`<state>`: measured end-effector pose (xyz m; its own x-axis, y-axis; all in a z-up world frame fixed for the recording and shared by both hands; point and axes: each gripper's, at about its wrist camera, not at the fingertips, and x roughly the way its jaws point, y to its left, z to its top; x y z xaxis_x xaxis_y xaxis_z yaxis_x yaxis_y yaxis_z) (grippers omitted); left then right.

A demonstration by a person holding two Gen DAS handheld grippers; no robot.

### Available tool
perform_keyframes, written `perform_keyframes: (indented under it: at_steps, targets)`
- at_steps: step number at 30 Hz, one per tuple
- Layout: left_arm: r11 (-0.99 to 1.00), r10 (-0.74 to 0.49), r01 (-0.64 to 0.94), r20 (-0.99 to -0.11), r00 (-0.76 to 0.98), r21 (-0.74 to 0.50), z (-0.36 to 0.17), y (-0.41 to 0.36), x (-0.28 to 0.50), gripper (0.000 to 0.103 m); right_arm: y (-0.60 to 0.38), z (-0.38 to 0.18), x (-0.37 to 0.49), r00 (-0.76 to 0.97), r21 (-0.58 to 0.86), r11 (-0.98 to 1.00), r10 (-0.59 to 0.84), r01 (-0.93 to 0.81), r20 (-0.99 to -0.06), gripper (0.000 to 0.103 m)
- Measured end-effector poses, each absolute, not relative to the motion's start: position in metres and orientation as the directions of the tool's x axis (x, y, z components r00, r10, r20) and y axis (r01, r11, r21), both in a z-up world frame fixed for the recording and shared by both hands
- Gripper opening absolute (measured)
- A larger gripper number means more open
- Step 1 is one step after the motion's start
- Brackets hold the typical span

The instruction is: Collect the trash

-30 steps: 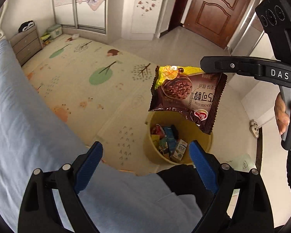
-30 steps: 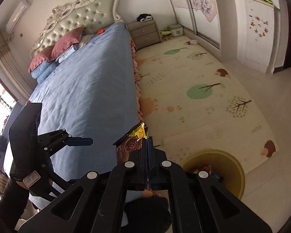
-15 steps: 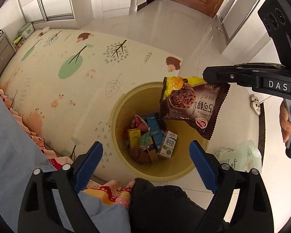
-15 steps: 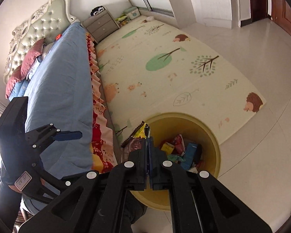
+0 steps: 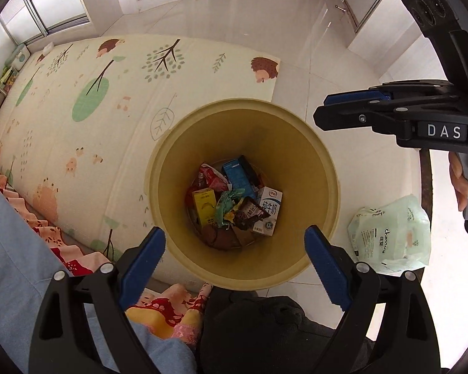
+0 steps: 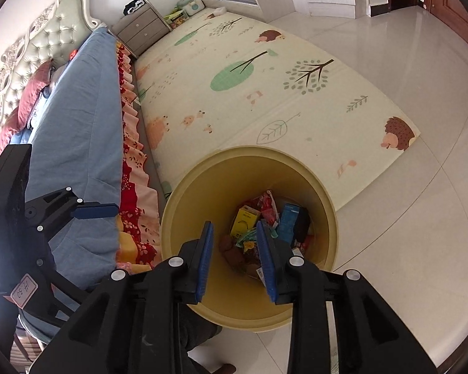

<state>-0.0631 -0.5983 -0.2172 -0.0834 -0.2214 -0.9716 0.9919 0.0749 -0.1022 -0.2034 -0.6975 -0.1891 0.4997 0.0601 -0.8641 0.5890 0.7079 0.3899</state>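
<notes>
A yellow trash bin (image 5: pixel 324 168) stands on the floor at the corner of the play mat, also in the right wrist view (image 6: pixel 187 205). It holds several cartons and wrappers. The brown snack wrapper (image 5: pixel 249 213) lies inside on top of them. My left gripper (image 5: pixel 234 265) is open and empty above the bin's near rim. My right gripper (image 6: pixel 235 257) is open and empty, over the bin; it shows at the upper right of the left wrist view (image 5: pixel 352 109).
A pale green plastic pack (image 5: pixel 393 233) lies on the tiled floor right of the bin. The bed with a blue cover (image 6: pixel 78 115) and red frill runs along the left. The patterned play mat (image 6: pixel 265 87) spreads beyond the bin.
My right gripper opened and let go of the brown snack wrapper, which fell into the bin. Both grippers moved over the bin.
</notes>
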Motion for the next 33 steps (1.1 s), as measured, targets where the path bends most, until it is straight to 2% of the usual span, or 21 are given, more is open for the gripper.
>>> perform_keyframes:
  at_steps: [5, 8, 11, 19, 22, 33]
  targets:
    - [0.075, -0.245, 0.991, -0.966, -0.086, -0.108, -0.206, -0.596, -0.067, 0.090, -0.688, -0.175, -0.209, 0.512, 0.374, 0.724, 0.033, 0.580, -0.858, 0.029]
    - [0.089, -0.275, 0.985, -0.954, -0.120, -0.150, -0.193, -0.590, -0.067, 0.090, -0.679, -0.160, -0.211, 0.516, 0.362, 0.738, 0.022, 0.570, -0.856, 0.034]
    - [0.095, -0.310, 0.984, -0.943, -0.117, -0.153, -0.177, -0.582, -0.069, 0.090, -0.670, -0.143, -0.213, 0.515, 0.333, 0.757, -0.006, 0.562, -0.857, 0.034]
    - [0.123, -0.435, 0.984, -0.898, -0.061, -0.127, -0.115, -0.519, -0.055, 0.090, -0.627, -0.089, -0.195, 0.569, 0.305, 0.819, -0.031, 0.486, -0.822, 0.035]
    - [0.169, -0.470, 0.978, -0.882, -0.029, -0.123, -0.097, -0.486, -0.038, 0.090, -0.600, -0.073, -0.174, 0.589, 0.302, 0.855, -0.005, 0.422, -0.808, 0.038]
    - [0.425, -0.514, 0.899, -0.846, 0.141, -0.108, -0.063, -0.340, 0.041, 0.091, -0.477, -0.048, -0.070, 0.607, 0.297, 0.945, 0.155, 0.139, -0.779, 0.038]
